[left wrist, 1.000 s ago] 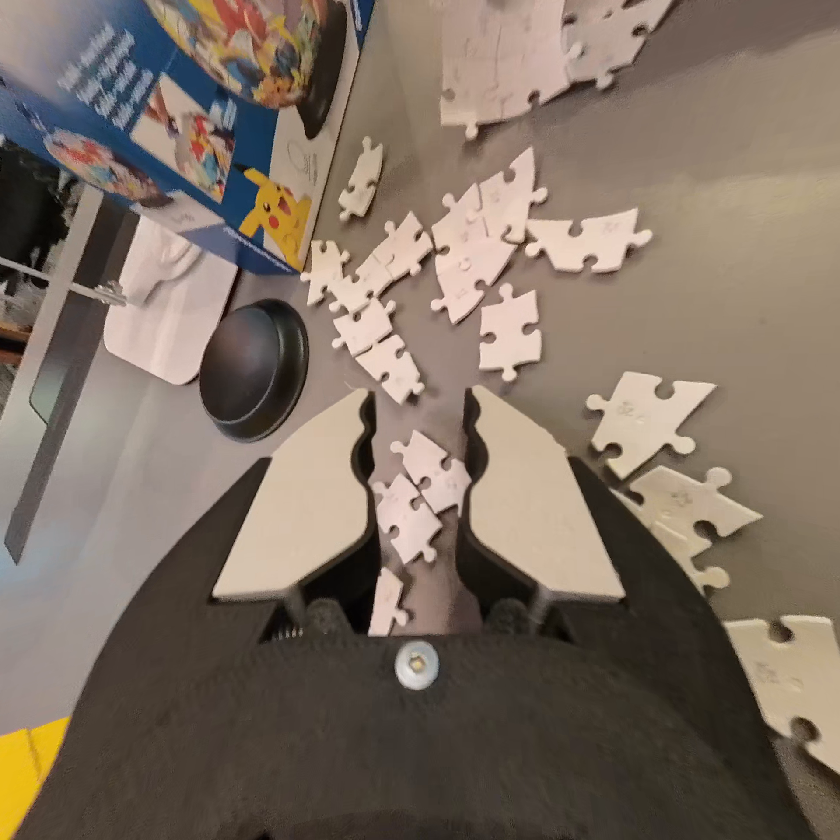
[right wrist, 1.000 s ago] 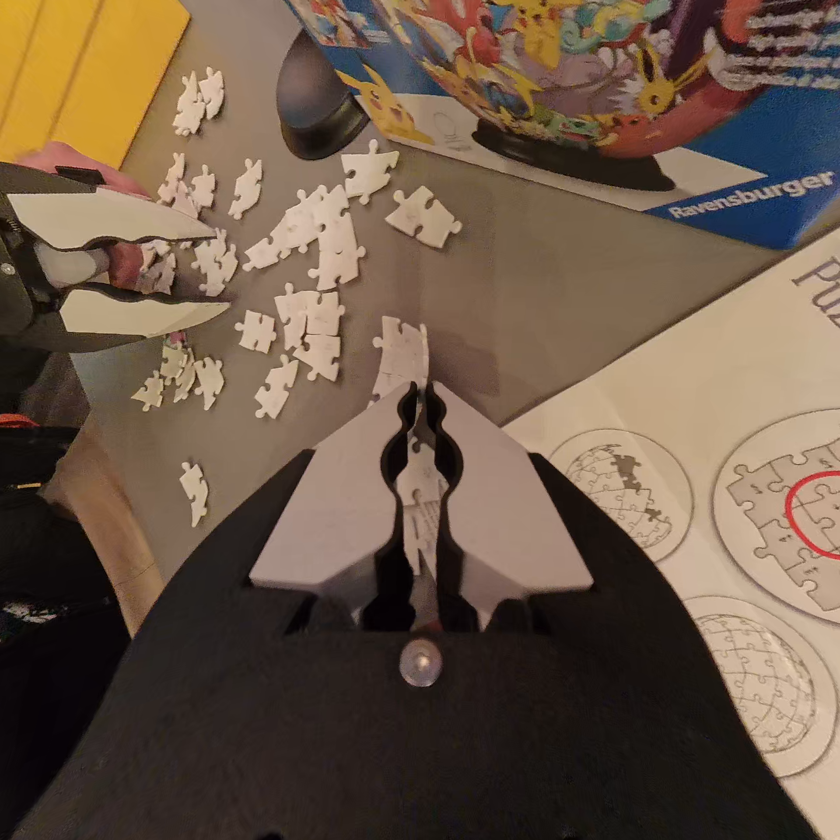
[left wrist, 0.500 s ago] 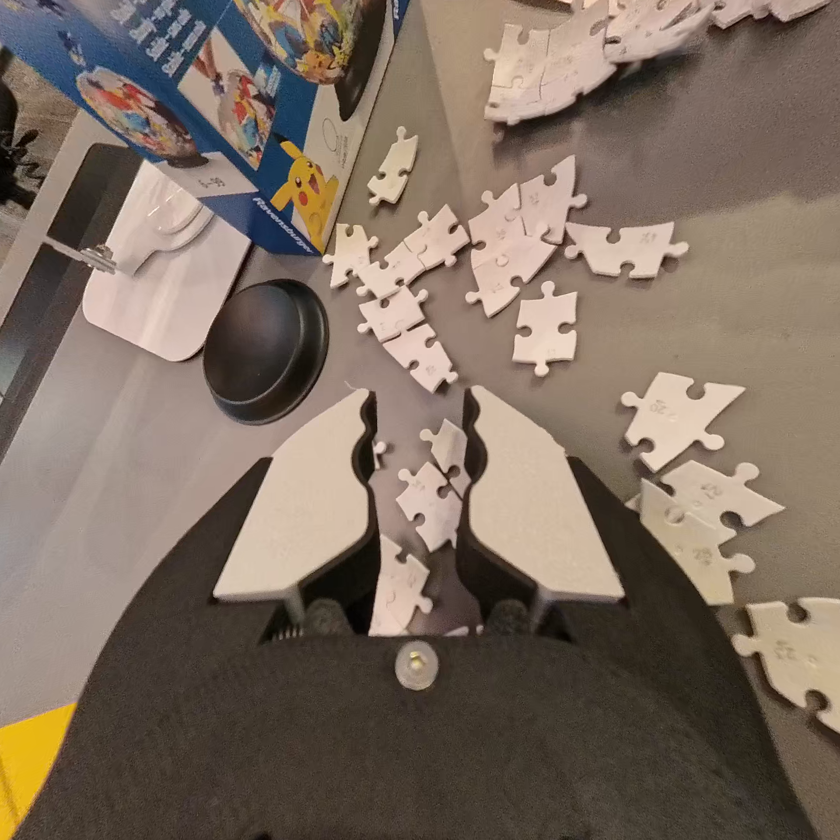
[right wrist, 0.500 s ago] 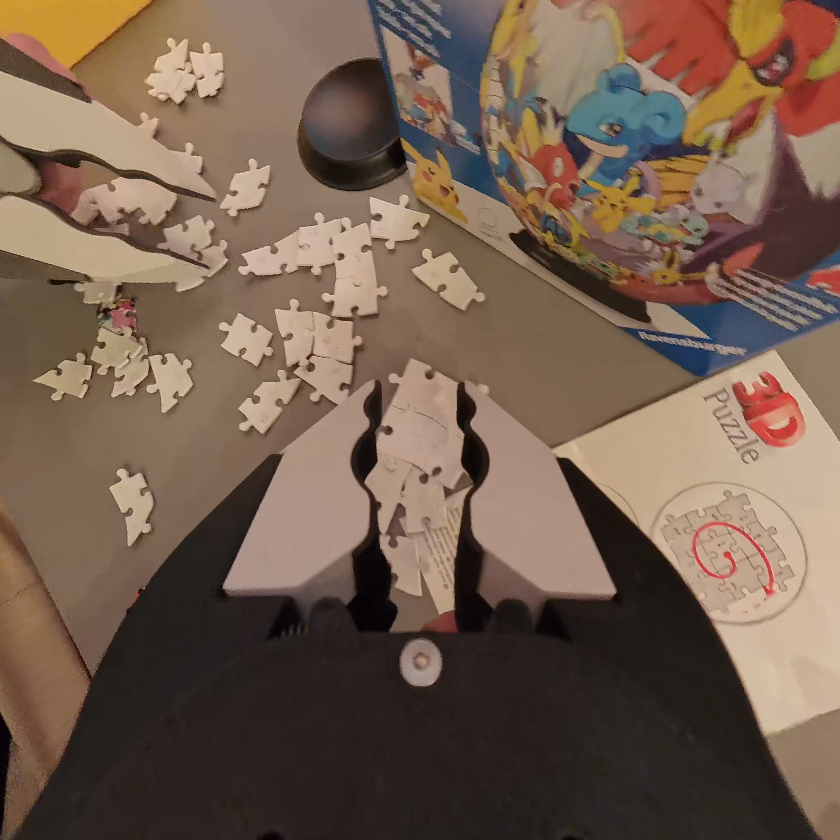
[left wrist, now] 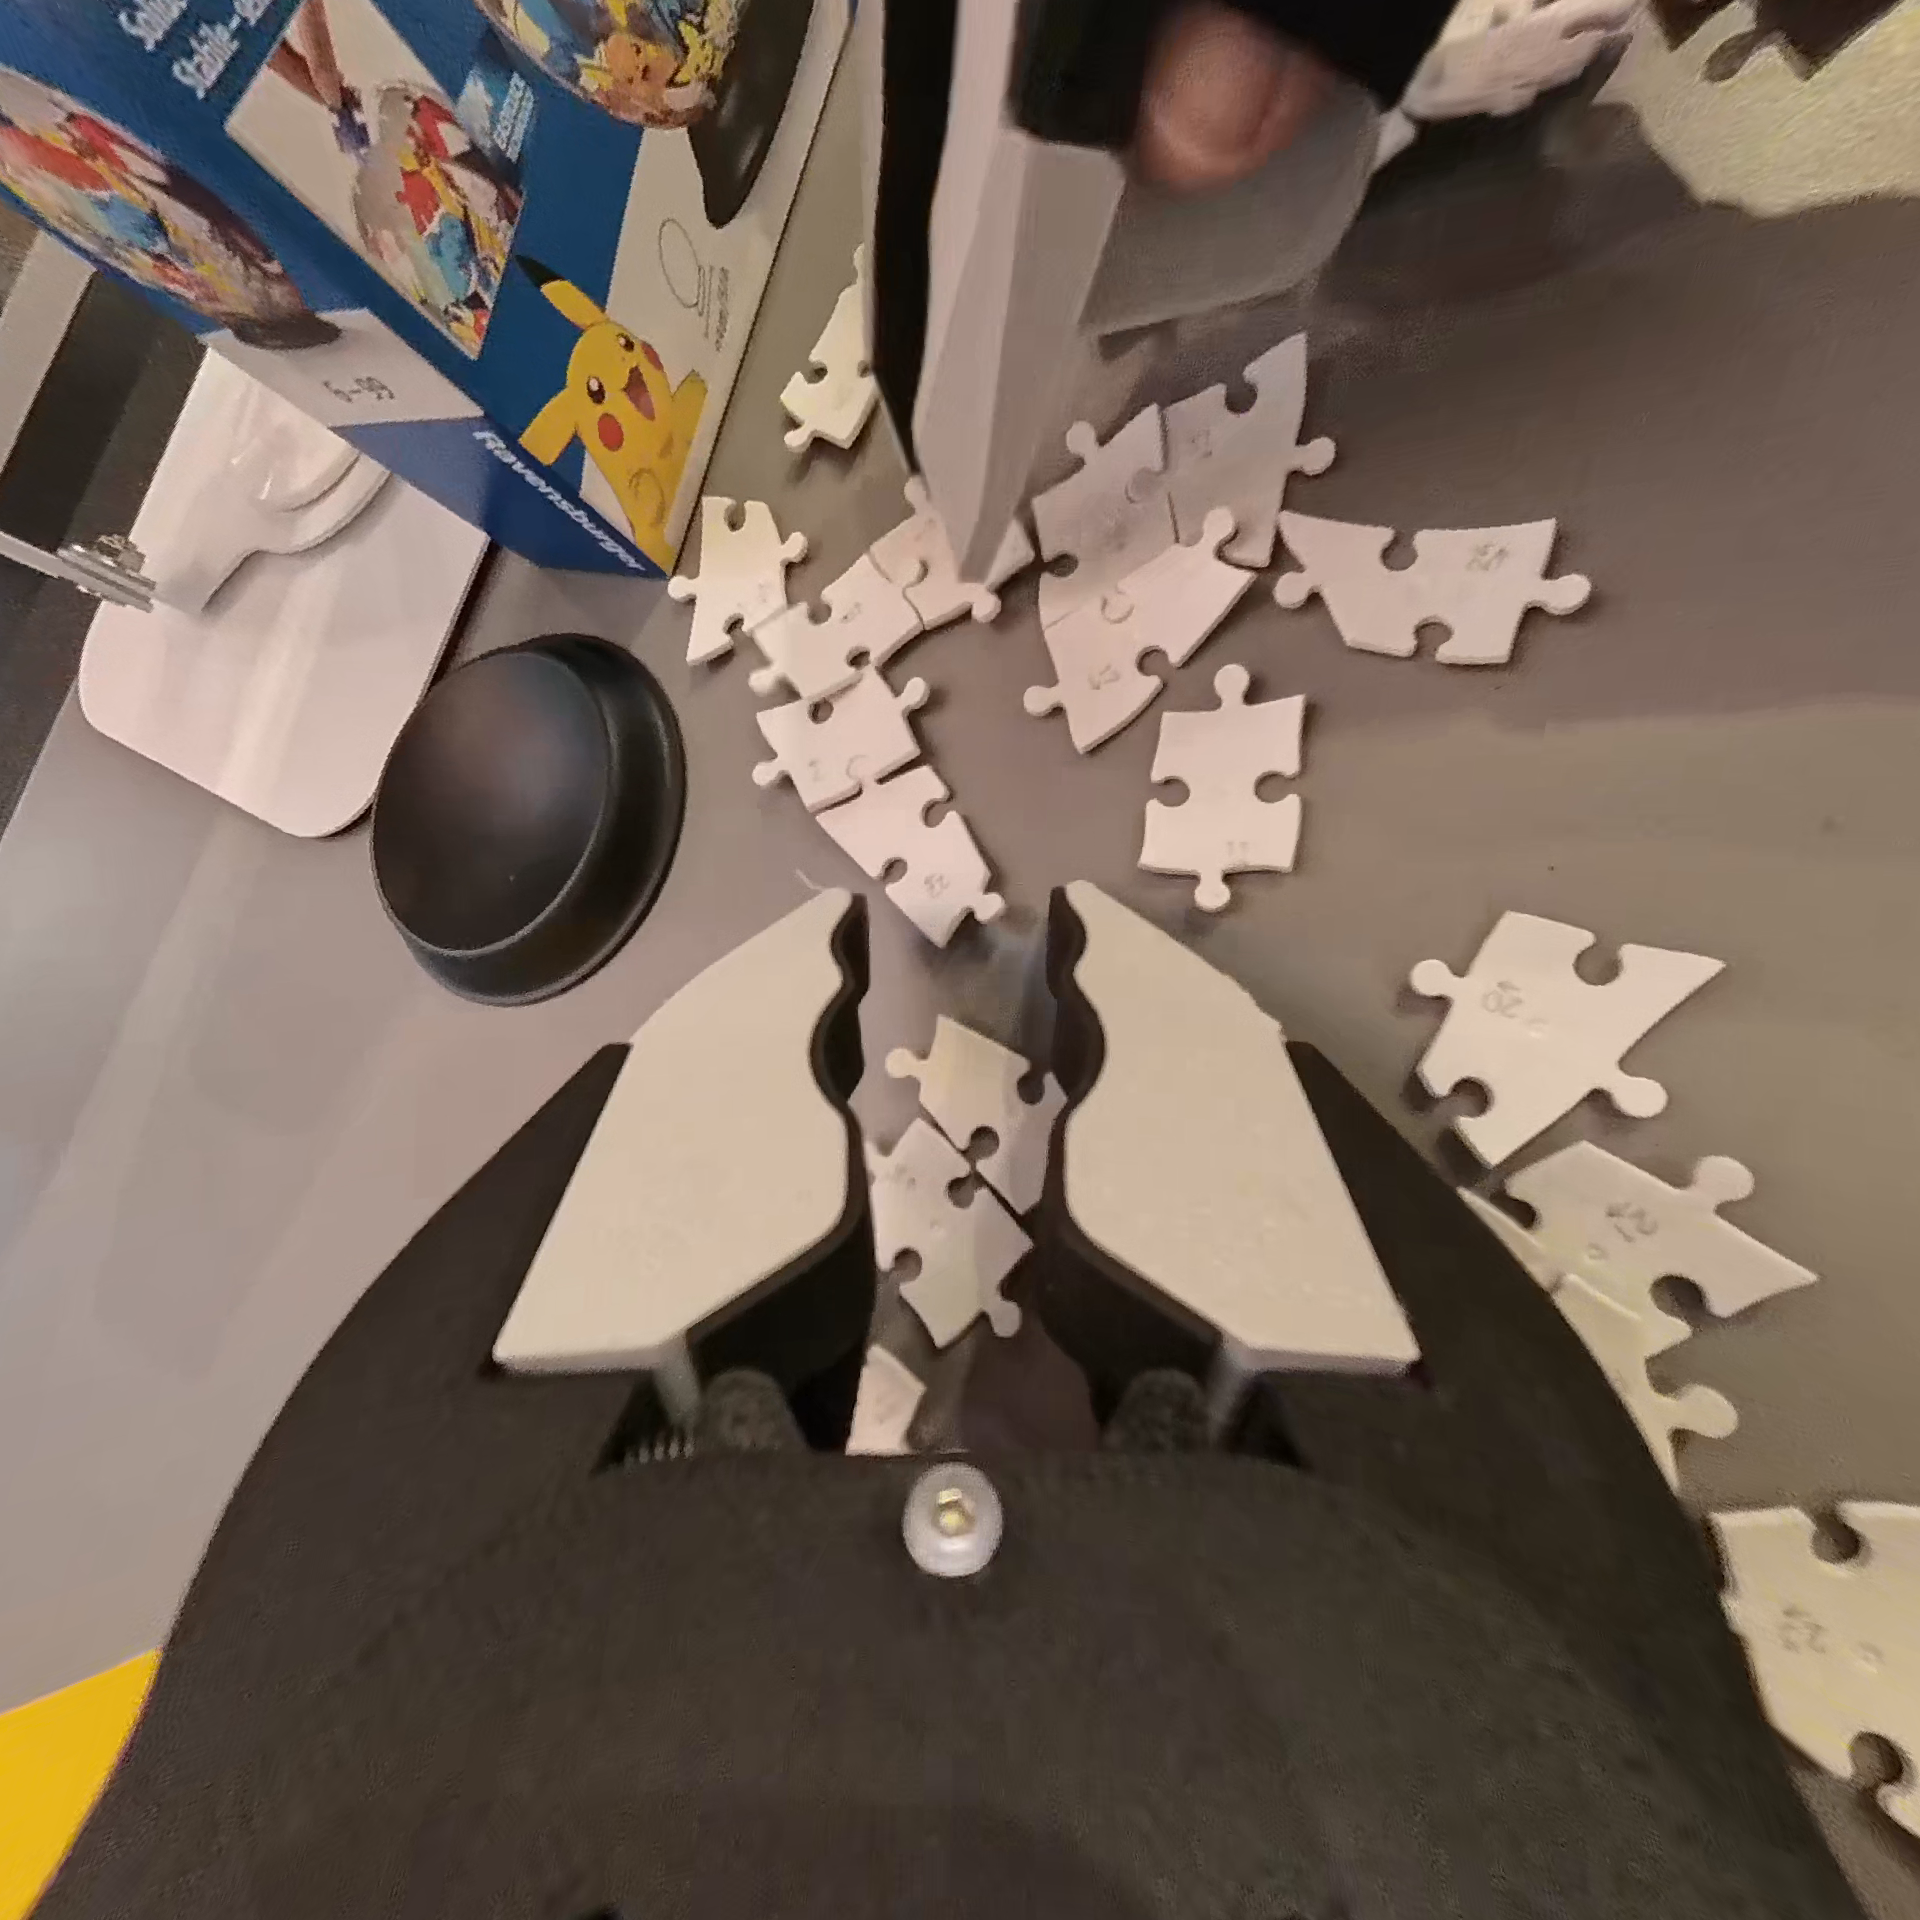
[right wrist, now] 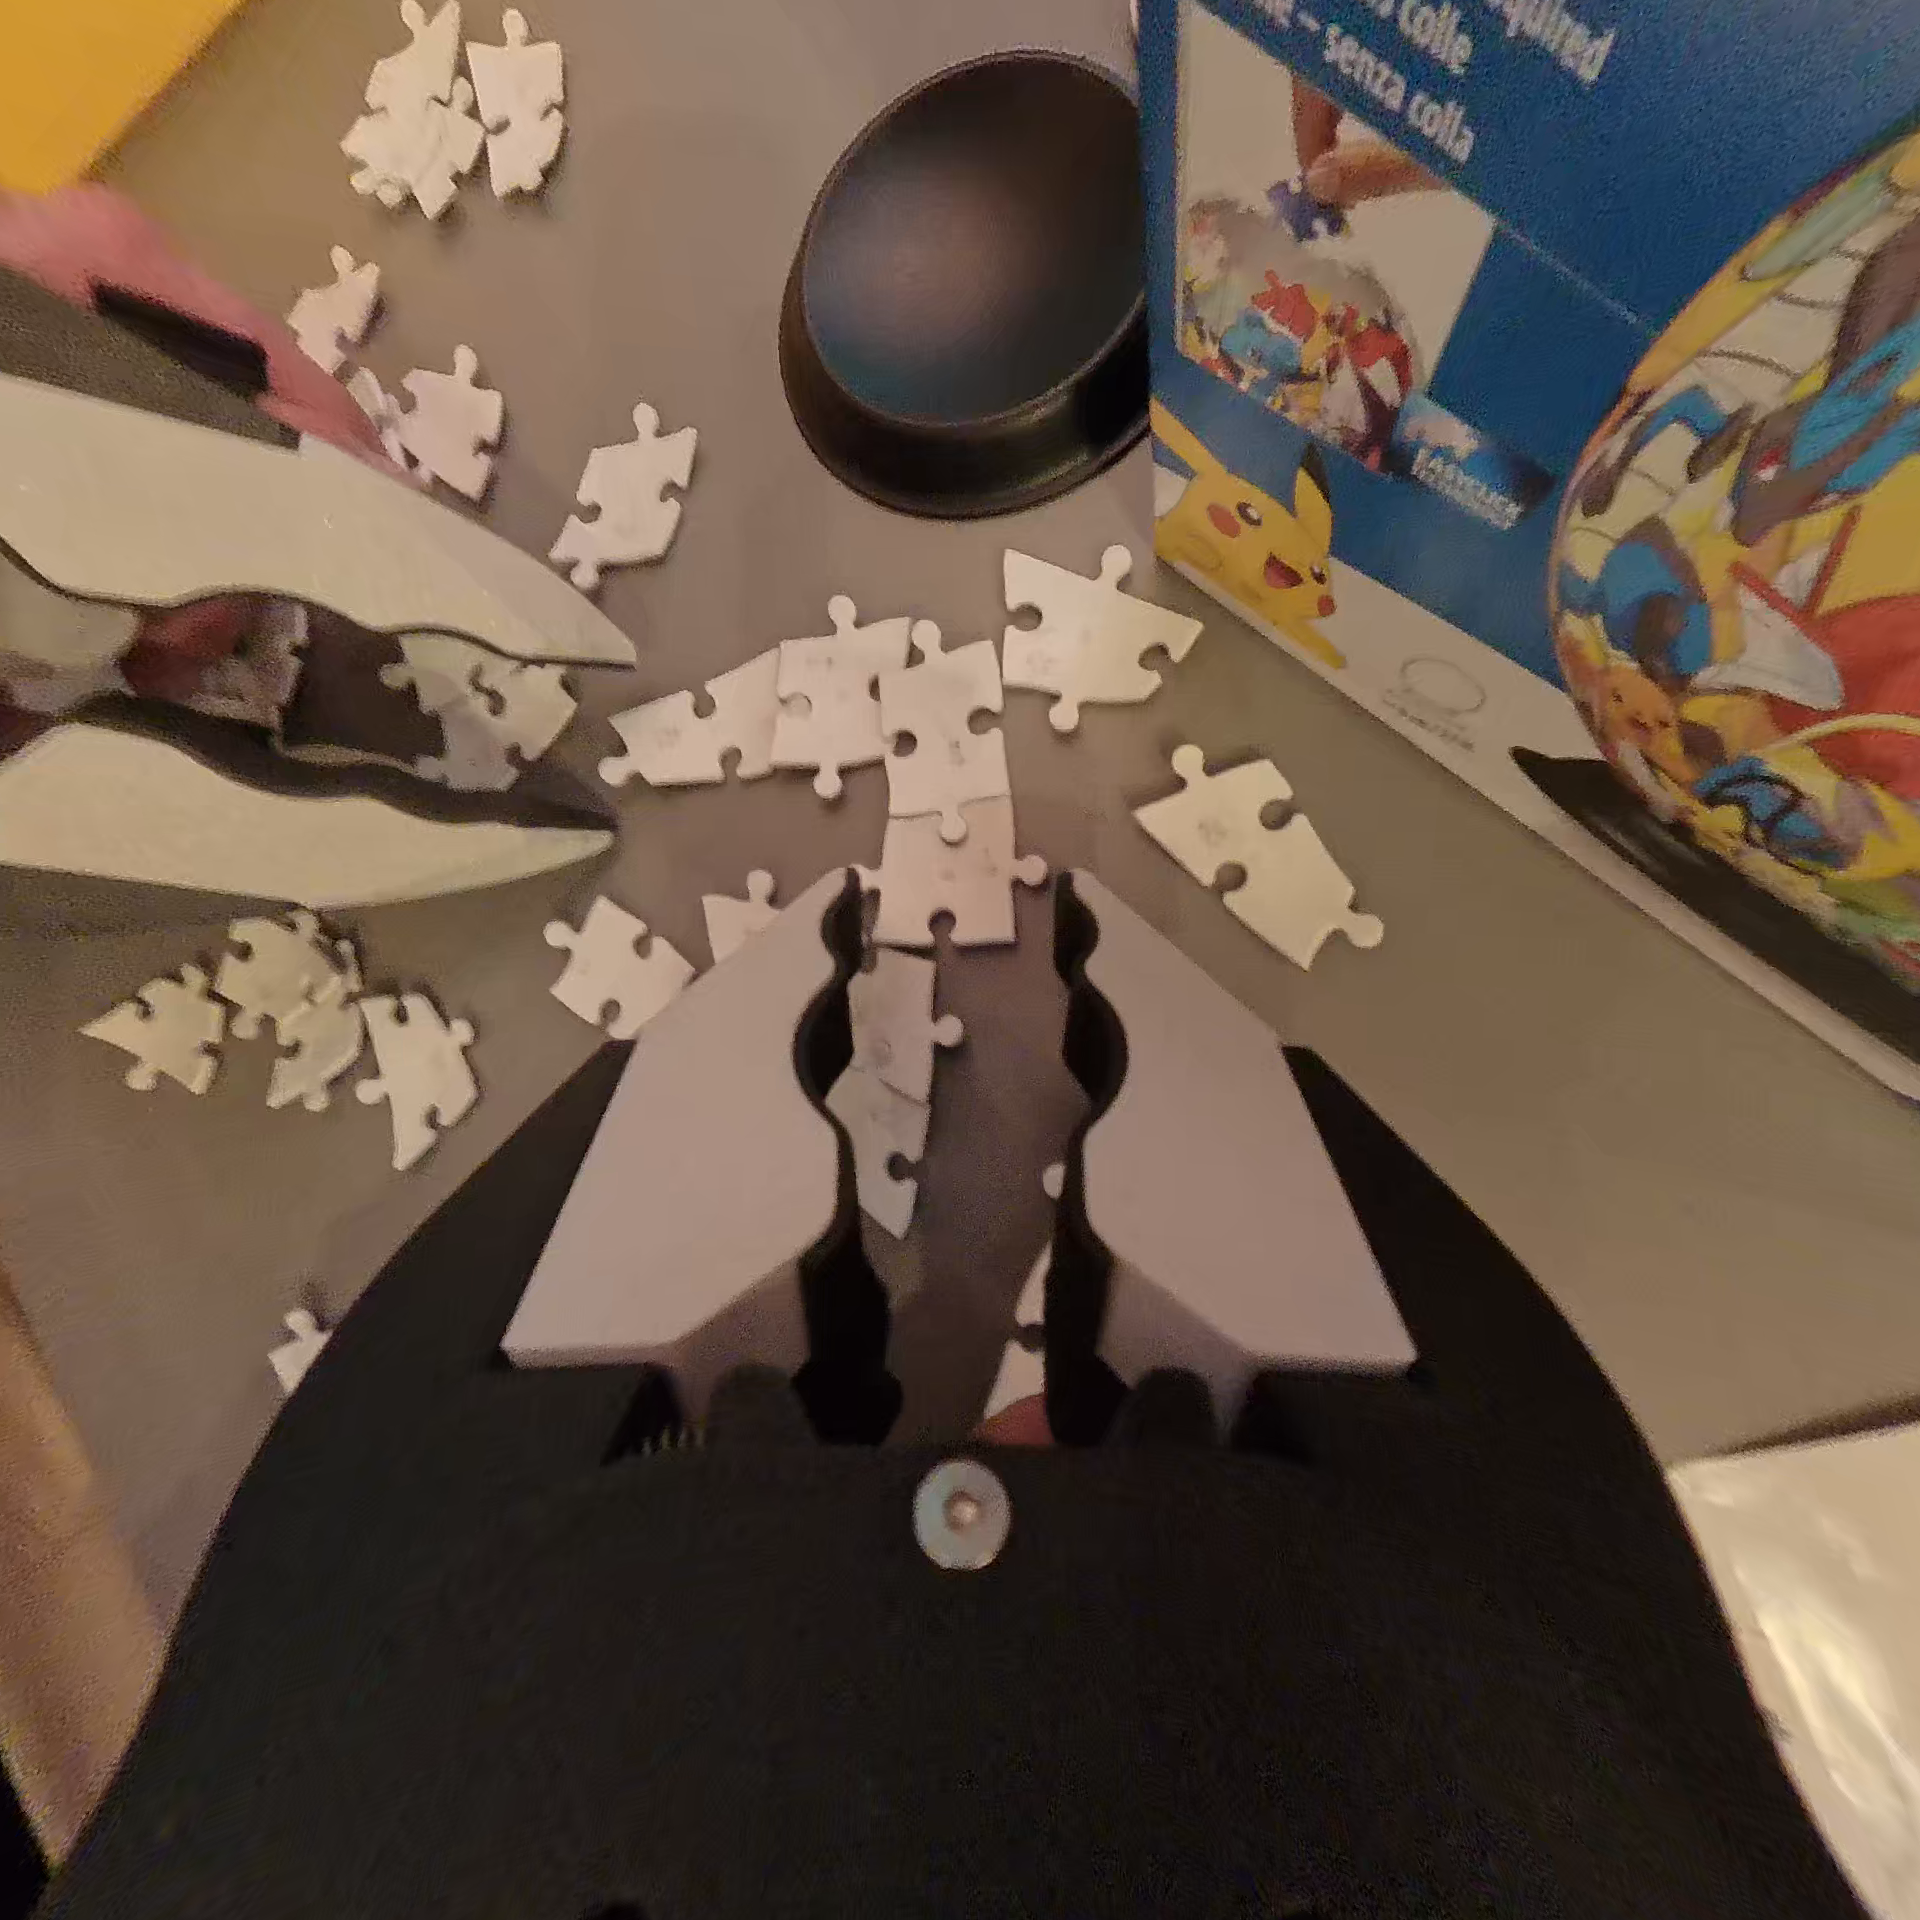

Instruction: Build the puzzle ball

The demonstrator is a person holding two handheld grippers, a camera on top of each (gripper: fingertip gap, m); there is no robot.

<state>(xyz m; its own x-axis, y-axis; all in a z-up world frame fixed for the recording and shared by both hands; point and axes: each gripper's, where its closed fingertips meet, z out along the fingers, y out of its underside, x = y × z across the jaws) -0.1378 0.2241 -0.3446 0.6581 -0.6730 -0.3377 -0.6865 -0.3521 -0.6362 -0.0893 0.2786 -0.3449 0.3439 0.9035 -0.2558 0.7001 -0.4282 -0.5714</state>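
Where right hand-held gripper gapes, puzzle pieces partly hidden.

The puzzle pieces looked like matt white card, the table smooth grey, the box glossy printed cardboard, the stand dark plastic.

Right tool opened — joined pieces gone.
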